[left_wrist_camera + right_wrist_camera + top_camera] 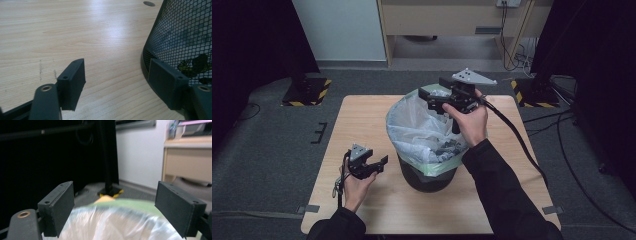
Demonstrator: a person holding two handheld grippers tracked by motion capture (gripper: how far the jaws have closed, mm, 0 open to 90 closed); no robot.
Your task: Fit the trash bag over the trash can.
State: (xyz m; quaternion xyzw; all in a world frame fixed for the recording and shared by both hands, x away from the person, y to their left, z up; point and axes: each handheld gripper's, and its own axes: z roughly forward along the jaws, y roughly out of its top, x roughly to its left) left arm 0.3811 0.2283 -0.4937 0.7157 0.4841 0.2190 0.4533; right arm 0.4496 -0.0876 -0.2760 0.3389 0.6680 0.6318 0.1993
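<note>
A black mesh bin point(428, 175) lined with a clear bag point(414, 122) stands mid-worktop point(362, 115). Right hand-held gripper point(432, 102) hovers over its rim, left hand-held gripper point(379, 162) just beside its base, both with jaws apart and empty.

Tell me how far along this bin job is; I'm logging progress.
Done: the bag already lines the mesh bin, its green edge folded over the rim. In hand: nothing; the right gripper hovers open above the rim, the left gripper open beside the bin. Left: gripping the bag.
</note>
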